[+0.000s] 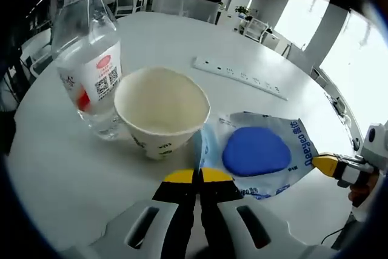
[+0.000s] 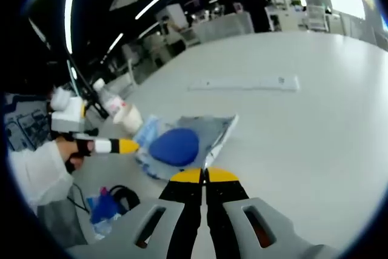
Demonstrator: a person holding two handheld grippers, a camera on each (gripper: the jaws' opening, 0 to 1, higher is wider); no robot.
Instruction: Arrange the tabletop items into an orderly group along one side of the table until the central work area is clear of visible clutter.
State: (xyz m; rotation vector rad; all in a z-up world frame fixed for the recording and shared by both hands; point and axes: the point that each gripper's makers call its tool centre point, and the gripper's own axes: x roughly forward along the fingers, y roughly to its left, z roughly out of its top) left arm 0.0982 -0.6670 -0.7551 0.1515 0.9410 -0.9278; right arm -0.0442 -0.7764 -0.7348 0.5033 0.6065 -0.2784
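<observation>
The water bottle's [image 1: 86, 53] cap ran off the top edge of the left gripper view. The paper cup [image 1: 161, 110] hid part of the bottle's base. Print on the plastic bag [image 1: 285, 150] was cut short and too small to read in full.

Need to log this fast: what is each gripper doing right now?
Left gripper: shut on plastic bag edge.
Right gripper: shut on the same bag's edge.

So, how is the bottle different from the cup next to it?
The bottle is clear plastic with a white cap on; the cup is opaque paper and open on top. The bottle is tall and narrow, the cup short and wide. The bottle has a printed label with a code. Both stand upright on the white table.
</observation>
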